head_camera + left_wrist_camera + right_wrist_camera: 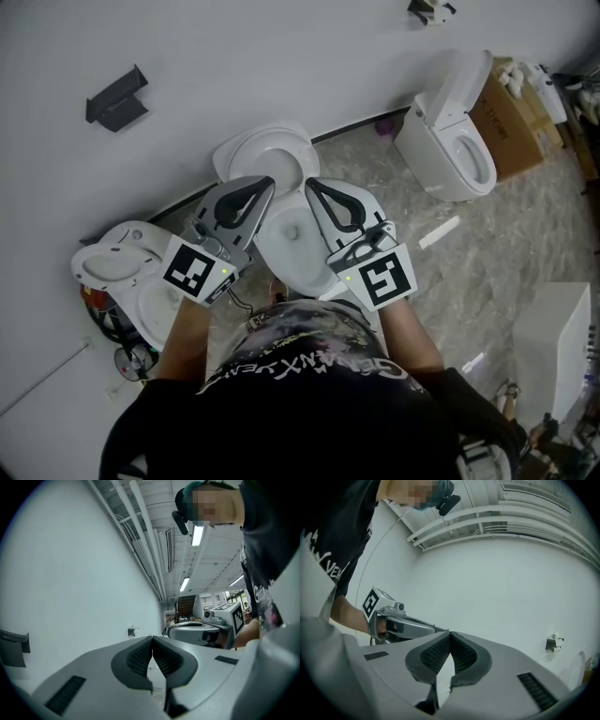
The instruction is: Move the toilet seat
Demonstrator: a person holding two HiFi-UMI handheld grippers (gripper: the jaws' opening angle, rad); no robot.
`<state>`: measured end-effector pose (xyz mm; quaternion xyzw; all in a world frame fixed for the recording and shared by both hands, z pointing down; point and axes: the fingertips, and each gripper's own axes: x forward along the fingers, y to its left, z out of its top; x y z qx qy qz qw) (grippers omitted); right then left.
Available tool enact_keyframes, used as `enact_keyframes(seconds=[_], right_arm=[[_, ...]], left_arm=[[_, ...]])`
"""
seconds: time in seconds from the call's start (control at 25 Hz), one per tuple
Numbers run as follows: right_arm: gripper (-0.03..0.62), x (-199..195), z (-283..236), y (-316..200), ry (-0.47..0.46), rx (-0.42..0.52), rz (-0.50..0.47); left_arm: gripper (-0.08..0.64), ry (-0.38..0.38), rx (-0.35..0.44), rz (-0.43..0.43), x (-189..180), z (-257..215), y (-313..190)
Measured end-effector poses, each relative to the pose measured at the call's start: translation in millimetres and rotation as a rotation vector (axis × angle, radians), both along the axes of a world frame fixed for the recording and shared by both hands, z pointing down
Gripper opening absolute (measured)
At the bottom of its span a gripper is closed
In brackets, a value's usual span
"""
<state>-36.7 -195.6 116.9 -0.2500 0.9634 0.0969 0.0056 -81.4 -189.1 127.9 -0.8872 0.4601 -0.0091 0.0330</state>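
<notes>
In the head view a white toilet stands right in front of me against the wall. Its bowl (289, 246) lies between my two grippers, and its lid and seat (267, 155) are tipped up against the wall. My left gripper (268, 184) and right gripper (310, 185) are held level side by side above the bowl, tips toward the raised seat and short of it. Both are shut with nothing between the ribbed pads, as the left gripper view (152, 640) and the right gripper view (449, 635) show. Each gripper view looks at bare white wall.
A second toilet (120, 270) stands close at the left, a third toilet (452, 141) at the right, with a cardboard box (514, 120) behind it. A black bracket (117, 97) hangs on the wall. A white cabinet (564, 345) stands at the right edge. The floor is marbled tile.
</notes>
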Motion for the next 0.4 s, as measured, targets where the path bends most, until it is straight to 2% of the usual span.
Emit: enact_keyframes(seconds=[0.4], right_arm=[[-0.002, -5.6, 0.3, -8.9, -0.007, -0.002, -0.009]], left_arm=[[0.023, 0.007, 0.004, -0.016, -7.2, -0.4, -8.9]])
